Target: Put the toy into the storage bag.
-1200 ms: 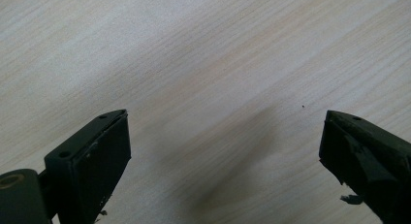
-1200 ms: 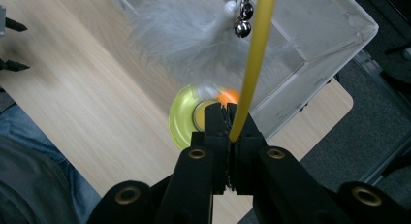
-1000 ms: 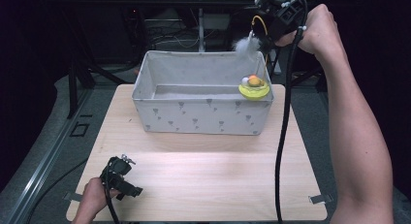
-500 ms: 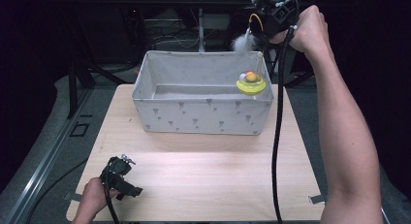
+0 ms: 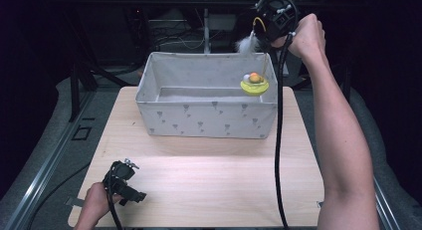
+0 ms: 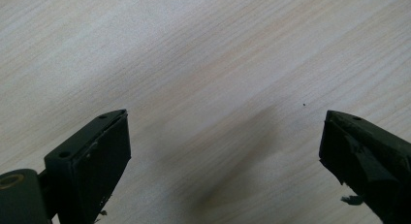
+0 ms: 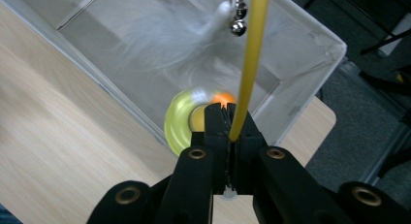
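Above bin [image 5: 206, 115], right fingers [image 7: 227, 118] pinch wand [image 7: 249, 64].

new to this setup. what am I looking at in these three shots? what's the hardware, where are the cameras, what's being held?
No robot arm: a person holds a two-jaw gripper in each hand. The high view looks down on a wooden table; the other two pictures come from cameras riding on each gripper. On the table stands a grey fabric bin. The right gripper, raised over the bin's far right corner, is shut on the yellow wand of a cat toy, with a white feather, small bells and a yellow disc hanging over the bin. The left gripper rests near the table's front left, jaws open, nothing between them.
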`<control>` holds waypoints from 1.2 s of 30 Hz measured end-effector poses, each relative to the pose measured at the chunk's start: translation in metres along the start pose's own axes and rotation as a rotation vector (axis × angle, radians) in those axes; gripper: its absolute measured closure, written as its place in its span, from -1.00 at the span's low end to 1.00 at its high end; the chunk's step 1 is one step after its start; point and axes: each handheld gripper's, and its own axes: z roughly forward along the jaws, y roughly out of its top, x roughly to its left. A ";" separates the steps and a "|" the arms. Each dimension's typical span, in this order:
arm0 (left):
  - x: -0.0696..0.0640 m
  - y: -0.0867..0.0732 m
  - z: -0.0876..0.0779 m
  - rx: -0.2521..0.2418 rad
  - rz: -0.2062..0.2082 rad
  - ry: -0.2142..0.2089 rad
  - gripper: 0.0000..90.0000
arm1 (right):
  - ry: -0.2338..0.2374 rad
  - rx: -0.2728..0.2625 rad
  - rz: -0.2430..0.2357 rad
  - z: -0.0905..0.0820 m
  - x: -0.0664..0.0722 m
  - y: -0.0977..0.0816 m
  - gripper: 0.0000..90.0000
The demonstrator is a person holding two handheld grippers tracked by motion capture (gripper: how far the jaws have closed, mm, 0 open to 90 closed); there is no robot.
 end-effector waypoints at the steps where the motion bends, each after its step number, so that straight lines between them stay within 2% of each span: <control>1: 0.000 0.000 0.000 -0.002 -0.001 0.001 -0.90 | -0.014 -0.001 -0.004 0.003 -0.001 0.000 0.96; 3: 0.000 0.000 0.000 -0.002 0.000 0.002 -0.90 | 0.000 -0.004 0.003 0.010 -0.002 -0.001 0.96; 4: 0.000 0.000 0.000 -0.002 0.001 0.000 -0.90 | -0.012 -0.003 0.006 0.013 -0.004 -0.001 0.96; 6: 0.000 0.000 -0.001 -0.003 0.002 -0.001 -0.90 | -0.006 0.001 0.011 0.016 -0.005 -0.001 0.96; 7: 0.000 0.000 -0.001 -0.002 0.003 -0.001 -0.90 | -0.009 0.002 0.020 0.023 -0.007 -0.002 0.96; 19: 0.000 0.000 0.000 -0.001 0.003 -0.001 -0.90 | 0.026 0.043 0.025 0.061 -0.011 -0.007 0.96; 36: -0.001 0.000 0.000 0.001 0.006 -0.002 -0.90 | 0.054 0.087 0.047 0.096 -0.017 -0.032 0.96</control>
